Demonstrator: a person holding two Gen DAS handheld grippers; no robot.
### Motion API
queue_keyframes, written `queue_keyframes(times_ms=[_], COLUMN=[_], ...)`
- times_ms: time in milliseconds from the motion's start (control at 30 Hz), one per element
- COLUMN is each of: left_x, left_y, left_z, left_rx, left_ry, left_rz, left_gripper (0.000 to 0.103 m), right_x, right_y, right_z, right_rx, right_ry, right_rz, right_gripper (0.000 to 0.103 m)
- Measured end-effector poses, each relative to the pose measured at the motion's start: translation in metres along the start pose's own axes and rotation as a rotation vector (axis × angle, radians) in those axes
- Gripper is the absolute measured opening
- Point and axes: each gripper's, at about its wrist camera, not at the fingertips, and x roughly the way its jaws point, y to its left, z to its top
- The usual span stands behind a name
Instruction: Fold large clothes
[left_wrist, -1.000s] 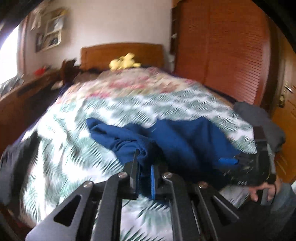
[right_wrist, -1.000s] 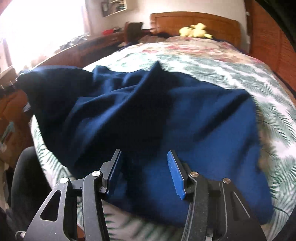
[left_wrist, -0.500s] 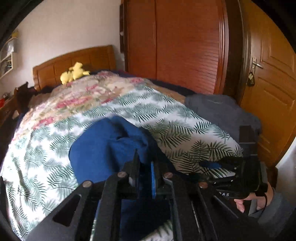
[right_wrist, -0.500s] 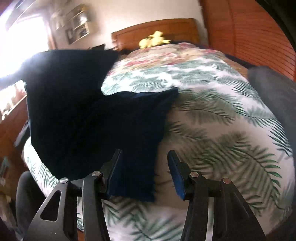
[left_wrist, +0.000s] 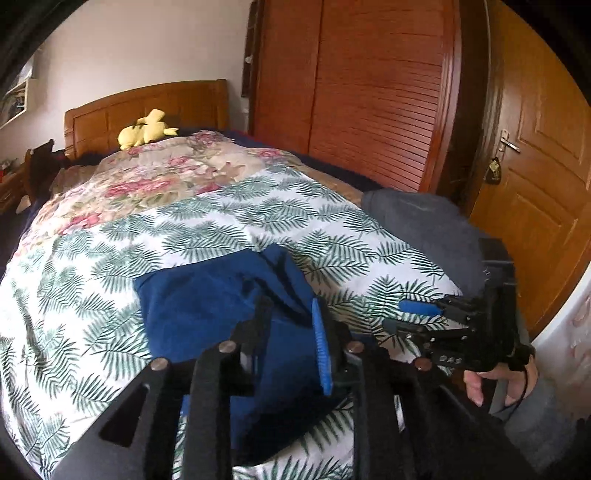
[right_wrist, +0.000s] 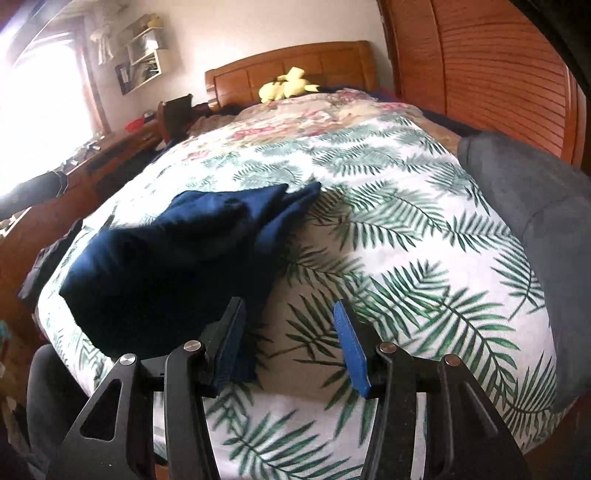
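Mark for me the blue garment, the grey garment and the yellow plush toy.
blue garment (right_wrist: 177, 254): right wrist view, middle of the folded cloth.
grey garment (right_wrist: 535, 206): right wrist view, its top surface at the bed's right edge.
yellow plush toy (left_wrist: 146, 131): left wrist view, its body by the headboard.

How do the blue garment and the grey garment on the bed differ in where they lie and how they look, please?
The blue garment lies bunched toward the left of the bed, with a pointed end reaching the middle; the grey garment lies along the right edge. The blue one sits just ahead of the left gripper, whose jaws stand open, while nothing is near the grey one. Both rest on the leaf-print cover.
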Motion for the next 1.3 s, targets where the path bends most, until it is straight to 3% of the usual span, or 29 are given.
queue_keyframes(times_ms=[233,400,533,767,933,967,1000,1100,1167,1300], left_x=[-0.006,-0.007,-0.010,-0.010,-0.009,-0.007,-0.007,-0.003,-0.001,0.007], left_y=[0.039,0.065,0.084,0.115,0.131,0.134,0.136,0.140,0.140,0.141], left_z=[-0.022,-0.044,-0.063,-0.096,-0.114,-0.116,-0.117,-0.117,-0.115,-0.104], left_rx=[-0.032,-0.036,-0.030,-0.059,-0.086,-0.091,-0.094,-0.099,-0.090,-0.080], left_ry=[0.021,0.039,0.051,0.083,0.102,0.106,0.108,0.111,0.110,0.102], left_rz=[0.065,0.117,0.158,0.173,0.171,0.172,0.170,0.162,0.165,0.149], left_gripper=[0.021,0.021,0.021,0.021,0.021,0.021,0.021,0.021,0.021,0.021], right_x=[-0.013,0.007,0.032,0.057,0.063,0.063,0.062,0.059,0.047,0.019], right_y=[0.047,0.073,0.078,0.069,0.073,0.076,0.081,0.092,0.093,0.077], right_z=[0.027,0.027,0.015,-0.005,-0.013,-0.013,-0.012,-0.008,0.001,0.021], right_rx=[-0.083,-0.118,-0.092,-0.004,-0.011,-0.022,-0.053,-0.134,-0.166,-0.187], right_ry=[-0.048,-0.005,0.031,0.117,0.150,0.153,0.155,0.150,0.115,0.054], right_rz=[0.070,0.104,0.082,0.084,0.067,0.063,0.070,0.037,-0.002,-0.073], right_gripper=[0.051,0.051,0.051,0.051,0.051,0.049,0.035,0.017,0.012,0.011])
